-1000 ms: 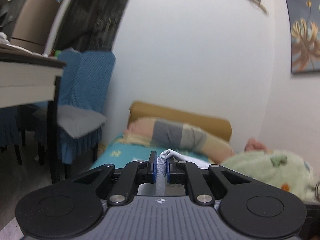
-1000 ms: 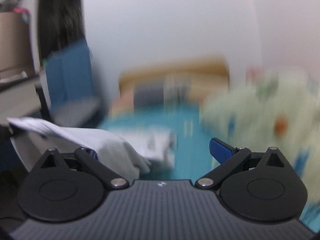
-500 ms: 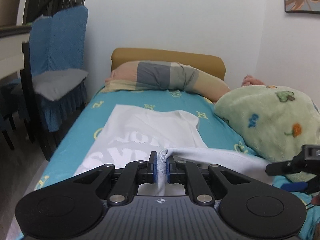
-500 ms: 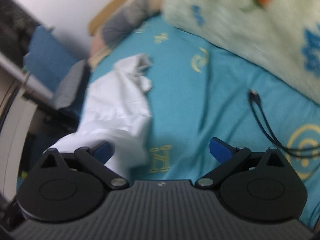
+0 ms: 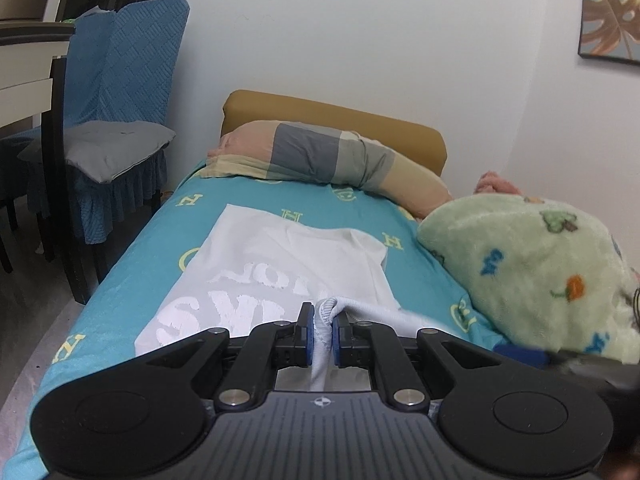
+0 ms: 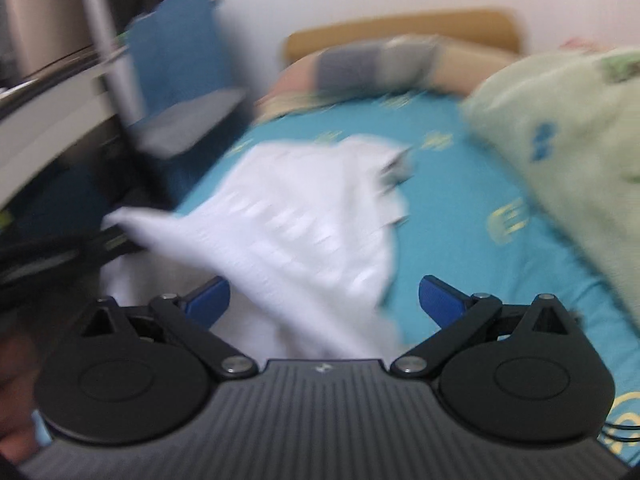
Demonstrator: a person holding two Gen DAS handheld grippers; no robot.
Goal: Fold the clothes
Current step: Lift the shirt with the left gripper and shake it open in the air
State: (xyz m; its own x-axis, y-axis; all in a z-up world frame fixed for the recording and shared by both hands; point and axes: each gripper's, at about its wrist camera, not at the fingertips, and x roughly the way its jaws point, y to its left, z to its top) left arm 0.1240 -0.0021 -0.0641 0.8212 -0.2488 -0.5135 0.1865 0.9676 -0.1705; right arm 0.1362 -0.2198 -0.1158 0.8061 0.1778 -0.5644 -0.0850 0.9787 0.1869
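Left gripper (image 5: 320, 330): fingers closed tight on a ribbed hem or collar edge of the white T-shirt (image 5: 276, 276); pinched fold stood up between the blue pads; rest of the shirt ran forward from the fingertips, spread mostly flat on the teal bed sheet (image 5: 128, 280), printed lettering visible through the cloth; a band of fabric trailed off to the right of the fingers toward the other tool.

Ahead and left of the fingers: blue-covered chair (image 5: 120, 120) with grey cushion, beside the bed; far ahead: patchwork pillow (image 5: 320, 156) against the tan headboard; ahead and right: green fleece blanket (image 5: 540, 264), heaped, near the shirt's right edge but apart from it.

Right gripper (image 6: 324, 300): fingers spread wide, nothing between them; view heavily motion-blurred; the shirt lay ahead and slightly left of the gap, one corner lifted toward the left; whether cloth touched the left pad, could not tell.

Risks, as judged: grip on the left was on a narrow rolled edge; a sharp pull could slip it out; with only one point held, the shirt could drag and bunch on the sheet rather than fold clean; the right tool moving fast could close on a single layer or snag the sheet; a wide swing right could catch the blanket.
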